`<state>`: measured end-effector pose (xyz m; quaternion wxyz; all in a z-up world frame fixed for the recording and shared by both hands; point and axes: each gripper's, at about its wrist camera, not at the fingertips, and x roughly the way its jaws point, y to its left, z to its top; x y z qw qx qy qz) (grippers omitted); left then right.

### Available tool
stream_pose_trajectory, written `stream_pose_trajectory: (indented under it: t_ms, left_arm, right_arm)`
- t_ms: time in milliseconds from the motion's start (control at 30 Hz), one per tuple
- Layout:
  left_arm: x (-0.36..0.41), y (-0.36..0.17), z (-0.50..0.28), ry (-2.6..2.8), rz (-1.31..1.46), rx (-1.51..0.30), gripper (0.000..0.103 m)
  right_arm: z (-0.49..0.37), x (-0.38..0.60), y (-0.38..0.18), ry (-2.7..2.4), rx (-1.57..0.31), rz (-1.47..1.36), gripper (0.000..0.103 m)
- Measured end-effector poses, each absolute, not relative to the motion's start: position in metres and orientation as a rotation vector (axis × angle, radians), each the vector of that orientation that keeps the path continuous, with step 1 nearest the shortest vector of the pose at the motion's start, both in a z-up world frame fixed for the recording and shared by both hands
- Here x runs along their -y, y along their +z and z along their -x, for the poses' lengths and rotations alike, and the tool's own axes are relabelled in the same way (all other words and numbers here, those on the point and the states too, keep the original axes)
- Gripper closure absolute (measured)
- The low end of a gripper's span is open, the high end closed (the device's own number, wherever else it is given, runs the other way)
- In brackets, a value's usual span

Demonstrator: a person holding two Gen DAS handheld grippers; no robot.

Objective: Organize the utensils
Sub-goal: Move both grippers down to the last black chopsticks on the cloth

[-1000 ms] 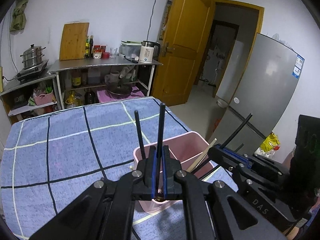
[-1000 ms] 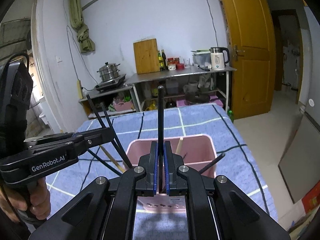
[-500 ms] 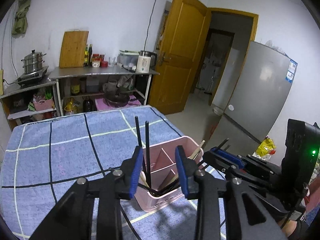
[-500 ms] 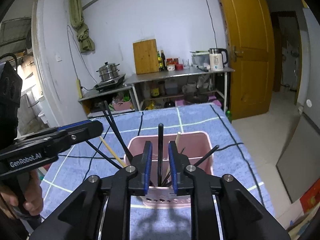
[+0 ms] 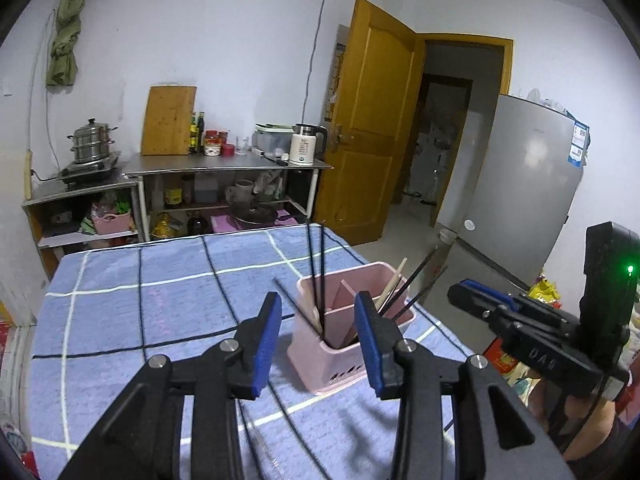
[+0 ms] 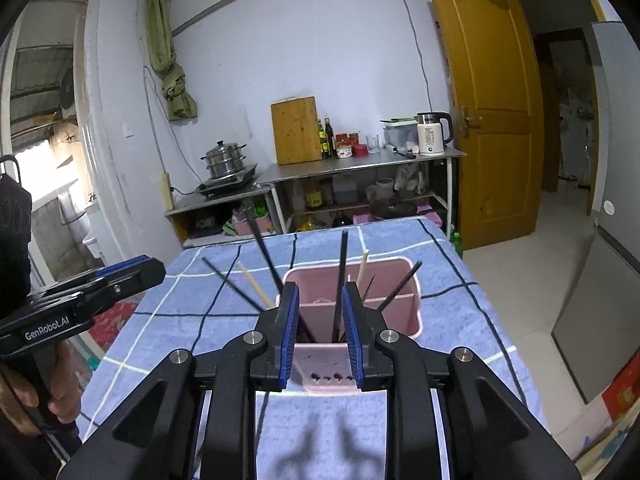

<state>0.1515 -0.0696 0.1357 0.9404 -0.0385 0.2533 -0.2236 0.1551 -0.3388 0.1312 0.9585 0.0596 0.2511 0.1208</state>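
While both sets of jaws stand parted and empty, read the scene from your left across to your right:

Left gripper (image 5: 316, 334): your jaws have just been opening and now stand moderately wide. Nothing is pinched; the pink holder shows through the gap, beyond the blue pads (image 5: 266, 340).

Worktop (image 5: 120, 304): a blue checked cloth covers it. In the right wrist view no loose utensil shows on it; a thin line across the cloth below your left jaws I cannot identify.

Pink utensil holder (image 6: 400, 280): it stands on the cloth near the right-hand edge, ahead of both grippers, divided into compartments.

Black chopsticks (image 5: 316, 276): several stand or lean in the holder, some splayed out over its left rim, others tilted to the right.

Pale wooden chopsticks (image 6: 256, 286): at least two, one leaning left over the rim, one near upright at the back.

Right gripper (image 6: 320, 330): these jaws have also just been opening, to a narrower gap than the left. One black chopstick (image 6: 340, 280) lines up with the gap, but it stands free in the holder and the pads do not press it.

Step in hand: release, judged complete on both sides; the sticks stand in the holder.

Next move: draw both grippers straight back and clear without brushing the leaning sticks, since a knock could tip the light holder. Then check for any remaining utensil.
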Motion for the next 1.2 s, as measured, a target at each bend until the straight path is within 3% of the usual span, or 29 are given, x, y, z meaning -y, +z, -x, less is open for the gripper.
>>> stream_pose_trajectory:
  t_ms: [533, 1200]
  left_arm:
    - [0.029, 0.09, -0.123, -0.389, 0.115, -0.579, 0.063]
    - [0.03, -0.025, -0.159, -0.331, 0.122, -0.83, 0.066]
  right_arm:
    - [-0.131, 0.31, 0.099, 0.311, -0.571, -0.105, 0.08]
    - [-0.149, 0.279, 0.039, 0.372, -0.722, -0.073, 0.08]
